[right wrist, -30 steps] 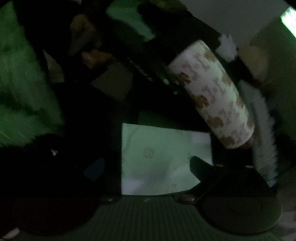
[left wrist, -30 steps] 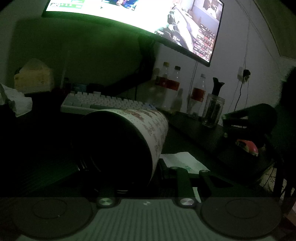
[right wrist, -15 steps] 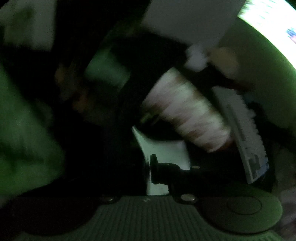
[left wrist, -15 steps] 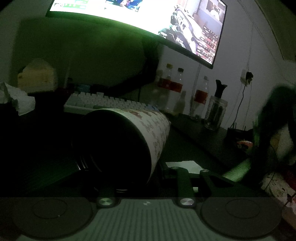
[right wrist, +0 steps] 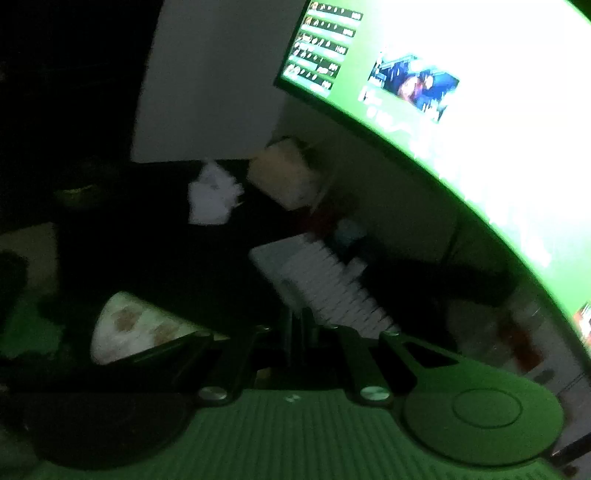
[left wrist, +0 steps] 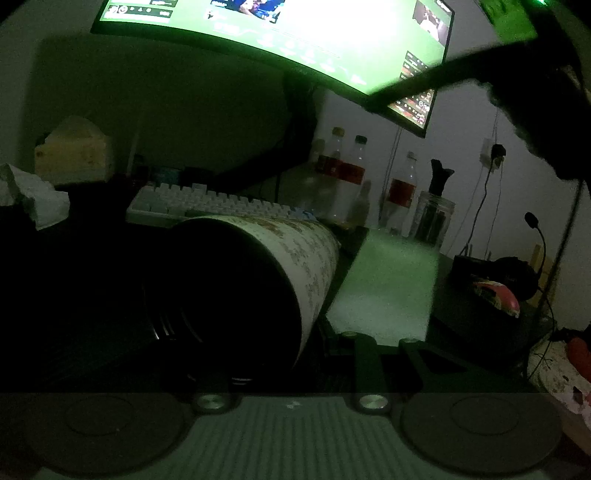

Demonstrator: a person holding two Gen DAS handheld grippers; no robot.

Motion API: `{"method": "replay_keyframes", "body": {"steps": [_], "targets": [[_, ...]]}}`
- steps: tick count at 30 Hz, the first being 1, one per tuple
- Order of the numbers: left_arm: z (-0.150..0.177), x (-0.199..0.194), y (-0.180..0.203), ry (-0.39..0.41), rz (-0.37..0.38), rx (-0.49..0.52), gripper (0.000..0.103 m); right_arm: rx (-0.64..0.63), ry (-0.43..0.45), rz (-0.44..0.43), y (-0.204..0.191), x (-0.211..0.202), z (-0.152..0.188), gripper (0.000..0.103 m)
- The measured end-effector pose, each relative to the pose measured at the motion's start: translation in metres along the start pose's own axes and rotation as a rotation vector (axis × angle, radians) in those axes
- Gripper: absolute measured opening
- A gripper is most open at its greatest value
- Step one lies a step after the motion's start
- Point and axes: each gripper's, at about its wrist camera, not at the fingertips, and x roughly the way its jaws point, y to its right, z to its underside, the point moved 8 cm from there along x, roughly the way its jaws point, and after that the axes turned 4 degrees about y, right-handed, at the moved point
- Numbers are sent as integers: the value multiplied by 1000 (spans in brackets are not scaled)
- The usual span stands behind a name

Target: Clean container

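Observation:
A tall cylindrical container [left wrist: 310, 254] with a pale brown-flowered wall lies tilted in my left gripper [left wrist: 258, 332], which is shut on it. Its dark end faces the left wrist camera and hides the left finger. In the right wrist view a slice of the same container [right wrist: 140, 328] shows low on the left. My right gripper [right wrist: 301, 328] hovers above and to the right of it, blurred. Its fingers are pressed together on a thin paper sheet seen edge-on. In the left wrist view a dark bar [left wrist: 443, 74] from that hand crosses the screen.
A white keyboard [left wrist: 207, 203] lies behind the container under a bright green monitor [left wrist: 295, 33]. Bottles [left wrist: 354, 177] and a jar [left wrist: 432, 218] stand at the back right. A crumpled tissue [left wrist: 33, 199] lies at the left. A pale green-lit patch [left wrist: 388, 284] lies right of the container.
The right gripper closed on the paper sheet on the desk, then lifted and swung toward the keyboard and monitor. The left gripper kept the container almost still. The screen turned bright green.

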Motion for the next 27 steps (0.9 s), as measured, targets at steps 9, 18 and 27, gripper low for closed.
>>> {"method": "replay_keyframes", "body": {"steps": [9,18,27], "targets": [[1,-1,-2,1,8,0,24,96,-87,-92,-36,25,51,74],[0,3,0,-1,-1,-1,24,277,-388,-147,-28,52,165,90],[0,5,1,1,-4,8,25,268,-303,-251,-51,51,163,45]]}}
